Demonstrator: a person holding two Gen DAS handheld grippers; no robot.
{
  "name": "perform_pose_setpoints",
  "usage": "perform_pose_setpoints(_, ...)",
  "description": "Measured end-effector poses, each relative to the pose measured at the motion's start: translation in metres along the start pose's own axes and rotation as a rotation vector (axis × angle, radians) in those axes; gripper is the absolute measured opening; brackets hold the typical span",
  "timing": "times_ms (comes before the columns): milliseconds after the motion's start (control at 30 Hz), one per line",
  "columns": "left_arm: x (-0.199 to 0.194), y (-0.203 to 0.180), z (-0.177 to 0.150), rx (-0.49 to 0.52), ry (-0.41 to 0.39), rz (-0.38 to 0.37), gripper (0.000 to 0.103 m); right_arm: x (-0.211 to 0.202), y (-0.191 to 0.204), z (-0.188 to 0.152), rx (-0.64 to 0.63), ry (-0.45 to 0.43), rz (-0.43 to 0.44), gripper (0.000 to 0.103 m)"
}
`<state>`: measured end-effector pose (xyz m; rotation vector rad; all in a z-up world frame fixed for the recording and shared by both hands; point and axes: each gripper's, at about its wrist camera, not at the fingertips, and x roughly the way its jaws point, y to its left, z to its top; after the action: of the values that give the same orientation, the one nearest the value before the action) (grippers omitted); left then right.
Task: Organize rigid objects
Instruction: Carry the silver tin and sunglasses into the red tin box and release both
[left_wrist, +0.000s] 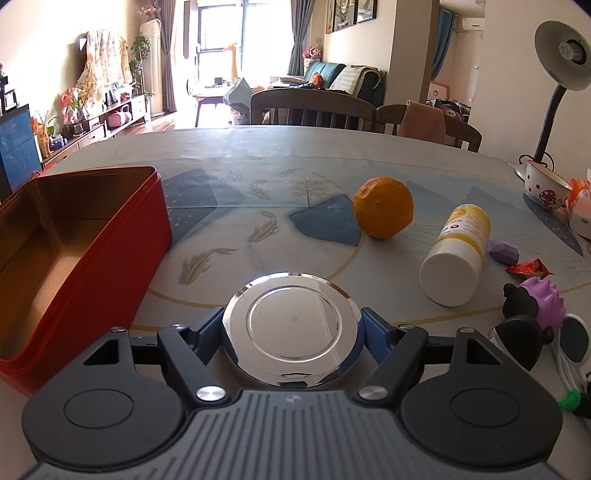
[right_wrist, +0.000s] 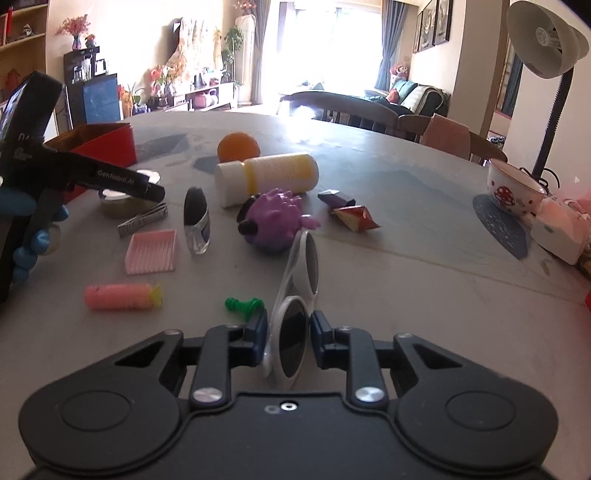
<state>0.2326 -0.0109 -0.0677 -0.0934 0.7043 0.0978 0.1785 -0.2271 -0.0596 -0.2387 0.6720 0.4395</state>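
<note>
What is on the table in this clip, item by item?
Tin box: 1, red, open, left.
Round tin: 1, silver lid, between left jaws.
Orange: 1, centre.
Bottle: 1, white and yellow, lying down.
Toy: 1, purple, before bottle.
Sunglasses: 1, white, between right jaws.
Nail clipper: 1, silver.
Comb: 1, pink.
Bowl: 1, white, mushroom print, right.
Lamp: 1, behind bowl.
Left gripper: shut on tin.
Right gripper: closed on sunglasses.

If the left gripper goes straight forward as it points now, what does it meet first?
The left gripper is already shut on the round silver tin. Beyond it lies bare tablecloth; the orange sits right of that line, probably missed.
</note>
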Motion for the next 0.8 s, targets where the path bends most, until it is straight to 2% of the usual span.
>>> perform_pose_setpoints(333, -0.007, 0.010, 0.002, -0.051, 0.000, -0.020, 0.077, -0.009, -0.026, 0.006, 0.131, -0.038, -0.012, 0.023)
perform_pose_setpoints(533, -0.024, 0.019, 0.001, -0.073, -0.014, -0.031, 0.077, -0.026, -0.016, 0.014, 0.121, -0.086, -0.012, 0.023)
perform_pose_setpoints(800, -0.061, 0.045, 0.004, -0.086, -0.027, -0.049, 0.077, -0.038, 0.008, 0.039, 0.114, -0.101, 0.053, 0.023)
